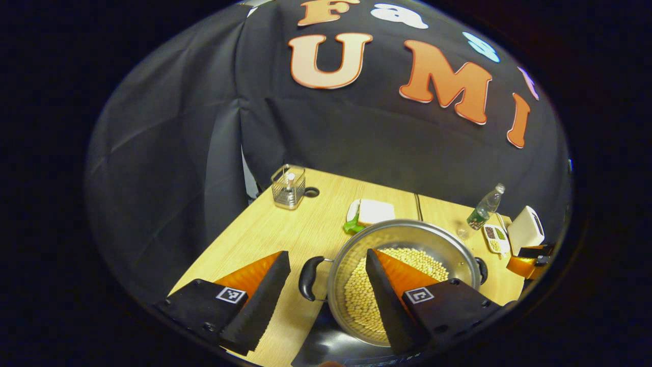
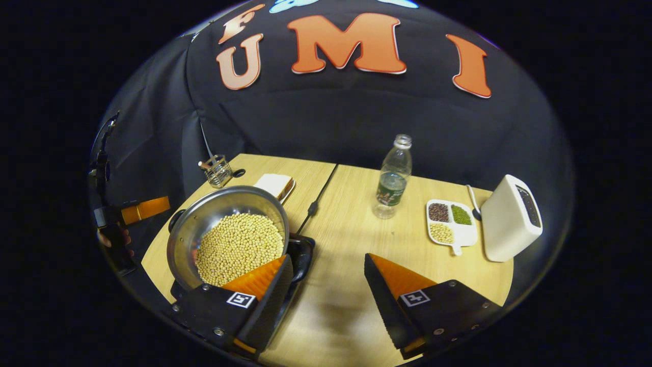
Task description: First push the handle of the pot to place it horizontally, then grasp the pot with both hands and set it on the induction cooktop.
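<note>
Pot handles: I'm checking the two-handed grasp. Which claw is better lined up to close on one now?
Left: the pot's handle lies between the left claw's open fingers, while the right claw's gap sits over bare table beside the pot.

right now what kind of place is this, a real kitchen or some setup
Probably a staged recording booth, not a real kitchen: black cloth wall behind a wooden table, with a pot of beans on an induction cooktop, and a divided sample dish.
</note>
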Motion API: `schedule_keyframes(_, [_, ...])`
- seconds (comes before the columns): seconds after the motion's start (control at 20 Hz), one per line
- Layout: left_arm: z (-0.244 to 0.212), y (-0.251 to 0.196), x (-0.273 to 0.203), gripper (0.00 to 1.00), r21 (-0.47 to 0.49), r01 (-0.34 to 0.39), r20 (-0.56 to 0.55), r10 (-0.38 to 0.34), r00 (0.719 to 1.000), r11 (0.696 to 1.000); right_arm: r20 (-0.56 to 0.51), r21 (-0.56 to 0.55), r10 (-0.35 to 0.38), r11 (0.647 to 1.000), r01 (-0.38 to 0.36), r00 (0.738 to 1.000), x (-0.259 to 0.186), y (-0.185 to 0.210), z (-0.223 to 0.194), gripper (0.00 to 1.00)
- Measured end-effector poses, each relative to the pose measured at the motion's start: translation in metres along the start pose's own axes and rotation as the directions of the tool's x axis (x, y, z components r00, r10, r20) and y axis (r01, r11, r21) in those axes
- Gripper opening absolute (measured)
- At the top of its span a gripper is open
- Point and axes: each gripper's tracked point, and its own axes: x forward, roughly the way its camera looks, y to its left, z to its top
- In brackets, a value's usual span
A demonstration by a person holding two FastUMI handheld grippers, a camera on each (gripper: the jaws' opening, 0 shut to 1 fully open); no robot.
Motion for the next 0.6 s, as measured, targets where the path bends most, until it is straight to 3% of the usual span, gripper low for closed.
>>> schedule_keyframes(0.3, [0.086, -0.073, -0.064, 0.96, 0.073, 0.055, 0.232, -0.071, 0.97, 0.996, 0.196, -0.012, -0.084, 0.996, 0.088, 0.977, -0.084, -0.087, 0.053, 0.89])
schedule_keyframes(0.45, [0.132, -0.1, -0.1, 0.97, 0.077, 0.091, 0.337, -0.112, 0.935, 0.993, 0.325, -0.001, -0.131, 0.99, 0.139, 0.936, -0.135, -0.126, 0.084, 0.89])
schedule_keyframes(0.6, [0.181, -0.128, -0.142, 0.96, 0.052, 0.16, 0.442, -0.167, 0.882, 0.986, 0.444, 0.009, -0.181, 0.98, 0.198, 0.877, -0.181, -0.158, 0.12, 0.9])
